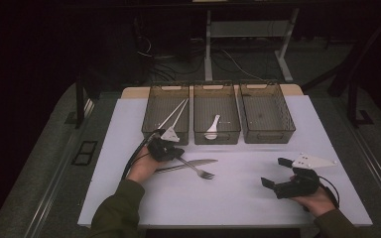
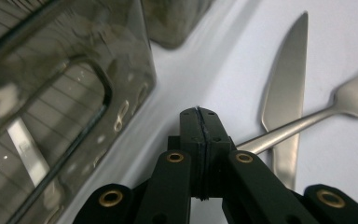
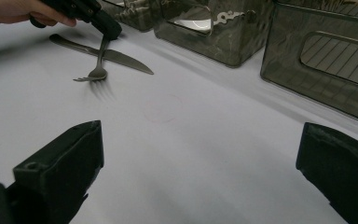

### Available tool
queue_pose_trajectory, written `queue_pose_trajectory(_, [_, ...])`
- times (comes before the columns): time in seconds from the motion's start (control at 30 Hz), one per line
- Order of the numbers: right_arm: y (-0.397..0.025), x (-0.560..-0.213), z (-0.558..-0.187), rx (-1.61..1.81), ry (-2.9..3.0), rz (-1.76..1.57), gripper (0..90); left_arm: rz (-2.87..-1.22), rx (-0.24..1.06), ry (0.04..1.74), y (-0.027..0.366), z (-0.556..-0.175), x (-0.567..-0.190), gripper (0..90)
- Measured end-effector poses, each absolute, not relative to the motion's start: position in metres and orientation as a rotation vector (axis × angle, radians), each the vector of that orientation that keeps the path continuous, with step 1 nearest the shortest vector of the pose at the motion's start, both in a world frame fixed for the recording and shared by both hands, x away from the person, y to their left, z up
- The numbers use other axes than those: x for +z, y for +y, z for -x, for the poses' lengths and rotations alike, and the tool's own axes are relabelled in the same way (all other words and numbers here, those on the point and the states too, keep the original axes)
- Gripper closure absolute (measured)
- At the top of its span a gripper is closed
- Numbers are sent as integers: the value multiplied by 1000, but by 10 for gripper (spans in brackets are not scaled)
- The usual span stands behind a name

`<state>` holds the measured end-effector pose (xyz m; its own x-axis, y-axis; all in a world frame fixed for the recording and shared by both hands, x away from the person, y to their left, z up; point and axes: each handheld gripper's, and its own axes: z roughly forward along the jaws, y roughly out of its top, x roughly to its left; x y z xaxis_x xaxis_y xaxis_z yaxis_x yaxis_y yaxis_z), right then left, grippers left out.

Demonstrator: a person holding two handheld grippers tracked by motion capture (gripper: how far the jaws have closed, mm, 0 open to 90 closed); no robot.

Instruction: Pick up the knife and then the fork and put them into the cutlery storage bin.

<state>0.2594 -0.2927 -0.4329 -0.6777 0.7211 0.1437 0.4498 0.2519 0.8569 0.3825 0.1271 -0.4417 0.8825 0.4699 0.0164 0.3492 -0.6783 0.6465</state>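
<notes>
Smoky bins: left bin [image 1: 151, 111] chopsticks [image 1: 173, 115], middle bin [image 1: 199, 111] spoon [image 1: 212, 127]; left gripper [image 1: 171, 152] pinching fork [image 1: 194, 169], right gripper [image 1: 276, 173] spread

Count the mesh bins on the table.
3, in a row along the far side: left bin holds chopsticks, middle bin a white spoon, right bin looks empty.

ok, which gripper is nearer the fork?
Left. The left gripper has its jaws shut on the fork handle, above the knife. The right gripper sits open, well off to the fork's right.
</notes>
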Motion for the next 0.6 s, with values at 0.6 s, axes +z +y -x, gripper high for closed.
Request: queue_pose_trajectory(0.6, [-293,-433,-259,1398,2246,-1091,6,-2406,104,518,132,-365,-431,889])
